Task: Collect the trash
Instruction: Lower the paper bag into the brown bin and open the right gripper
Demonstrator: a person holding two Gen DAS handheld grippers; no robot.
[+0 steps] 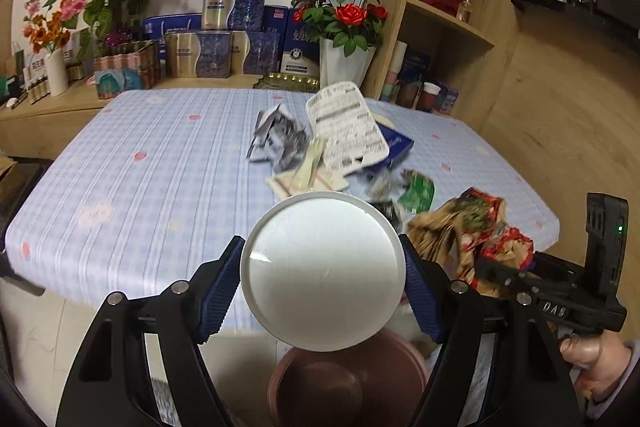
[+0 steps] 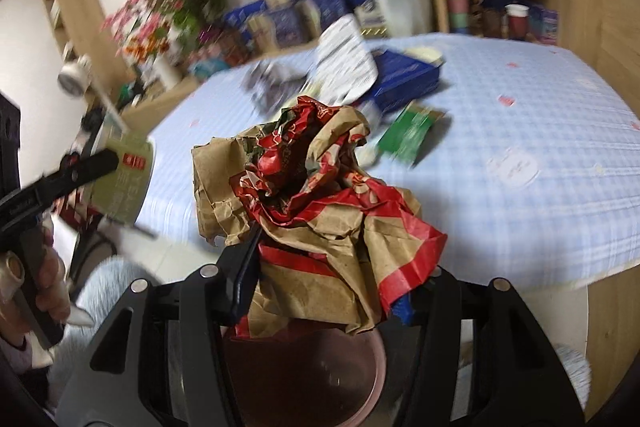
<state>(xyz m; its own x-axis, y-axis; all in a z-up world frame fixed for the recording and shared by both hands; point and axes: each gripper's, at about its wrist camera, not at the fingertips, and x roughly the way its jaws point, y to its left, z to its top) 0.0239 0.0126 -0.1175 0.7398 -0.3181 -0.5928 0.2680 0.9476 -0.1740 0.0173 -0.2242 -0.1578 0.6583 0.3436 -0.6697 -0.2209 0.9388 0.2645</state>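
White plastic fills the left tongs: a round lid clamped by its rim above a brown bin. Right tongs squeeze crumpled red-and-brown paper over that bin. Beyond, on the checked tabletop, lie blurred wrappers, perhaps a green packet, and a blue box.

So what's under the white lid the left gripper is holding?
Below the white lid sits a brown bin; its visible inside looks bare. The lid covers its far rim.
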